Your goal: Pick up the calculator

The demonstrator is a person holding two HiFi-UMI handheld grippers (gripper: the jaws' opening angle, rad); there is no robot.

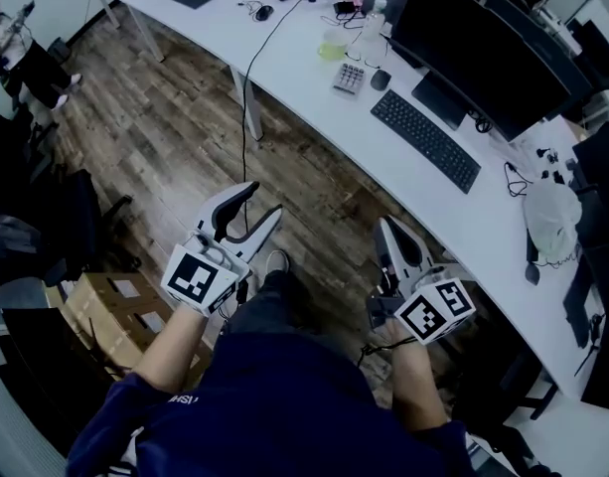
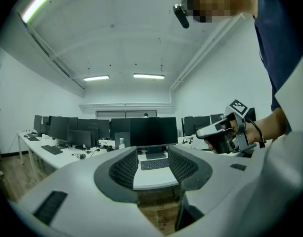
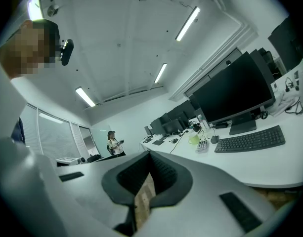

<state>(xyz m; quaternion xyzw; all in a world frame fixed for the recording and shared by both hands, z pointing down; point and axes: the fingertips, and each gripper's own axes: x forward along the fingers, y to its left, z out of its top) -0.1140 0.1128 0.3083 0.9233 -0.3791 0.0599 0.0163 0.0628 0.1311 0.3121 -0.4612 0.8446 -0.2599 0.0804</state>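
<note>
Holding my left gripper (image 1: 268,198) jaws spread and my right gripper (image 1: 386,227) jaws pressed together, I am judging a slow, square reach to the calculator (image 1: 349,77) near the keyboard (image 1: 425,139) best.

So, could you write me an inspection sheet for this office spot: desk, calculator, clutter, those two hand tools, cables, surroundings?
Surface: long white desk, above a wooden floor.
Job's things: calculator lies on the desk, untouched, next to the mouse.
Clutter: keyboard, monitor, bottle, green cup.
Grippers: left gripper open, right gripper shut; both empty, short of the desk.
Cables: black cable crosses the desk and hangs over its edge.
Surroundings: cardboard box on the floor; another person far off.
</note>
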